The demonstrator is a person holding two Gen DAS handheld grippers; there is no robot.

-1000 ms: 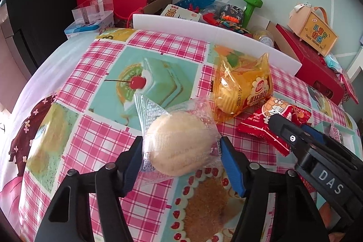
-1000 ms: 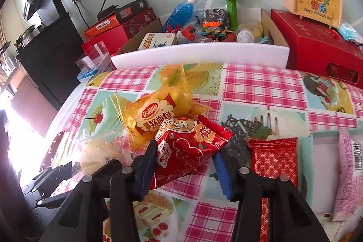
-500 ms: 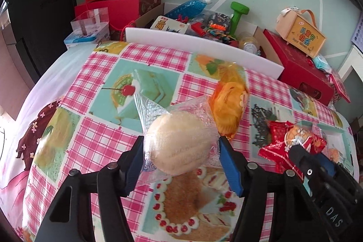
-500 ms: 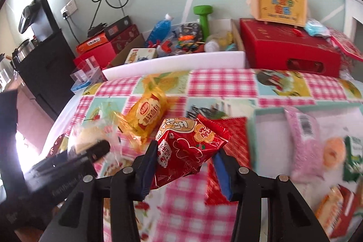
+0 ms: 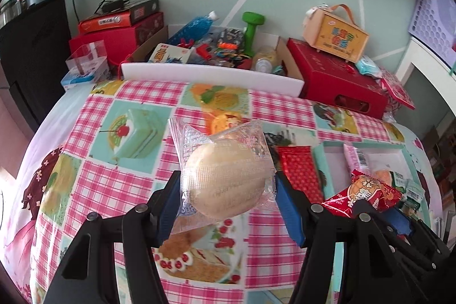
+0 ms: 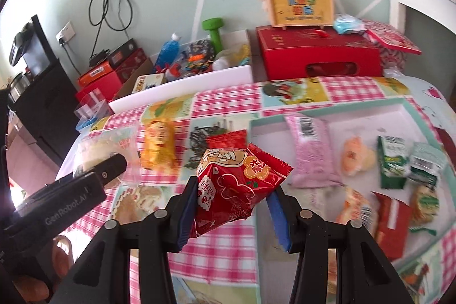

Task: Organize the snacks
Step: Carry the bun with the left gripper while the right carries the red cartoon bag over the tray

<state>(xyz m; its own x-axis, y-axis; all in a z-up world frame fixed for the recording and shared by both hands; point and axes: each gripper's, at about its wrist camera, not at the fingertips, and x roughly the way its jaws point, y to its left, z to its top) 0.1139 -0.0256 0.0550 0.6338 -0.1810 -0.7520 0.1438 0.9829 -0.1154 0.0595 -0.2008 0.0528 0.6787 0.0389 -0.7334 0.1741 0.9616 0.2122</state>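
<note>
My left gripper (image 5: pixel 228 187) is shut on a clear-wrapped round bun (image 5: pixel 226 180) and holds it above the checked tablecloth. My right gripper (image 6: pixel 232 195) is shut on a red snack packet (image 6: pixel 238 184), which also shows in the left wrist view (image 5: pixel 363 194). A white tray with a teal rim (image 6: pixel 336 107) lies at the right and holds a pink packet (image 6: pixel 312 153), green packets (image 6: pixel 392 161) and several other snacks. A yellow bread packet (image 6: pixel 158 146) and a flat red packet (image 5: pixel 297 171) lie on the cloth left of the tray.
A white foam strip (image 5: pixel 211 74) runs along the table's far edge. Behind it stand a cardboard box of toys with a green dumbbell (image 5: pixel 252 30), red gift boxes (image 6: pixel 319 53) and a yellow handled case (image 6: pixel 300 4). A black cabinet (image 6: pixel 37 93) stands at the far left.
Both grippers have swung right toward the tray, each keeping its snack. The yellow bread packet stays on the cloth and now lies behind and left of them.
</note>
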